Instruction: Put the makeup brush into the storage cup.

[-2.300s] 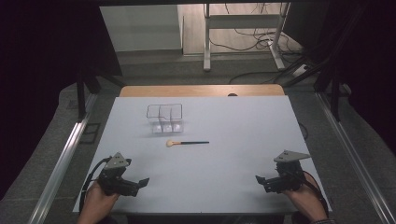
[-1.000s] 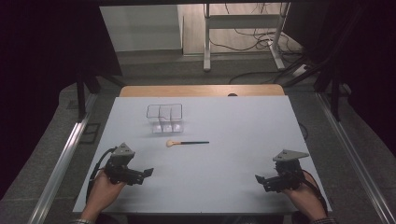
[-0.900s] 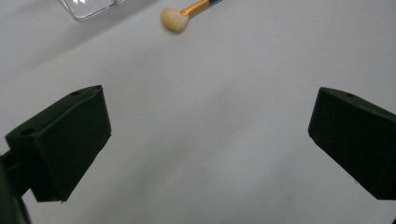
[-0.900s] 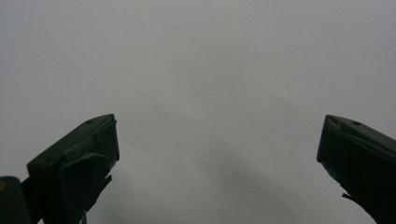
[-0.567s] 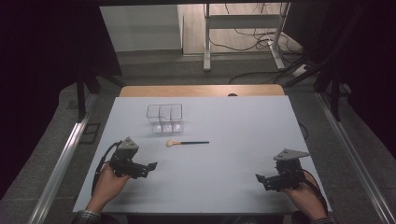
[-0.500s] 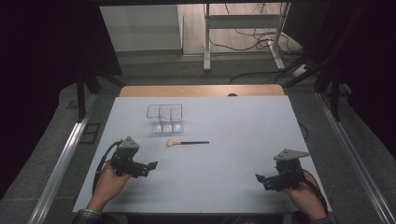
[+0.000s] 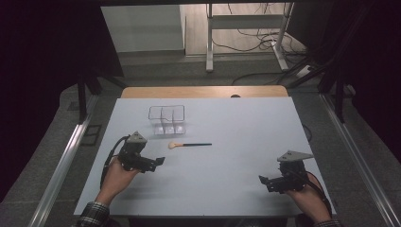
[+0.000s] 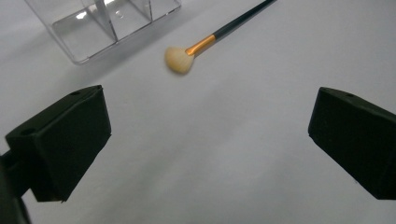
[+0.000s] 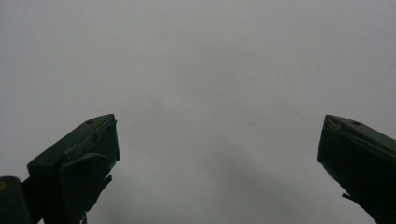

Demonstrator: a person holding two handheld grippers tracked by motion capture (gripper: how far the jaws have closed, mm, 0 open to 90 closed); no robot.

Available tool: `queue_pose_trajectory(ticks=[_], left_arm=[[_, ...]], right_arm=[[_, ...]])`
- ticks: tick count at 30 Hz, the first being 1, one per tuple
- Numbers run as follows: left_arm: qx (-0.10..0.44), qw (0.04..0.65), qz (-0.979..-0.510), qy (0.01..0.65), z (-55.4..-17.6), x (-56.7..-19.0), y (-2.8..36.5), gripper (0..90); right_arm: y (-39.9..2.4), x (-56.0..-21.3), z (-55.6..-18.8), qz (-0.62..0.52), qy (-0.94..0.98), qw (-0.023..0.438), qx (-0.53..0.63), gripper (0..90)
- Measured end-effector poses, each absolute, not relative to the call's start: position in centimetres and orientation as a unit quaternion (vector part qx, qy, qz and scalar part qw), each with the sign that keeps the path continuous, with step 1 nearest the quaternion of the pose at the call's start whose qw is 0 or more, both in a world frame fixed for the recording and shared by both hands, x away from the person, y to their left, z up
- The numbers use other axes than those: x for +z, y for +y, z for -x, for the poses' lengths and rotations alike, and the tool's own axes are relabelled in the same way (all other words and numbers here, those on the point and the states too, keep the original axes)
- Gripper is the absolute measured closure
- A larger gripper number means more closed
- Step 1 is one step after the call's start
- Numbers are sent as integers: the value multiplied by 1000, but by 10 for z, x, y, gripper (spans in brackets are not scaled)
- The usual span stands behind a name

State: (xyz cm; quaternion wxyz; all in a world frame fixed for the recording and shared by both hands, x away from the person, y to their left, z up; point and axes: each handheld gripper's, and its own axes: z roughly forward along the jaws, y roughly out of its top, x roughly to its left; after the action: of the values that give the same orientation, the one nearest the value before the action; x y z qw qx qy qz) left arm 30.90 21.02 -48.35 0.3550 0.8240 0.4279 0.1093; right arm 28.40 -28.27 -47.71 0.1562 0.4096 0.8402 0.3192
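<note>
A makeup brush (image 7: 188, 144) with a pale fluffy head, a gold ferrule and a dark handle lies flat on the pale table (image 7: 236, 123), just in front of a clear plastic organizer (image 7: 166, 119) with dividers. My left gripper (image 7: 158, 161) hovers open a short way to the brush's front left. In the left gripper view the brush (image 8: 205, 42) lies ahead between the wide-apart jaws, with the organizer (image 8: 105, 23) beyond it. My right gripper (image 7: 263, 180) rests open near the table's front right corner, over bare table.
A wooden strip (image 7: 203, 91) runs along the table's far edge. Metal rails (image 7: 66, 156) flank the table on both sides. Desk legs and cables (image 7: 255, 38) stand on the floor beyond.
My left gripper has moved forward and to the right, from the front left corner toward the brush. The right gripper has stayed in place.
</note>
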Motion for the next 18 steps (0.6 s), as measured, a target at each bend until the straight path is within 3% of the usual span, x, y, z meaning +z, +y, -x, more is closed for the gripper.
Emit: queue_pose_trajectory(ticks=[18], left_arm=[[98,344,-842,404,-330,-482,192,0]], right_arm=[[-284,-477,-284,-414,835,156,327,0]])
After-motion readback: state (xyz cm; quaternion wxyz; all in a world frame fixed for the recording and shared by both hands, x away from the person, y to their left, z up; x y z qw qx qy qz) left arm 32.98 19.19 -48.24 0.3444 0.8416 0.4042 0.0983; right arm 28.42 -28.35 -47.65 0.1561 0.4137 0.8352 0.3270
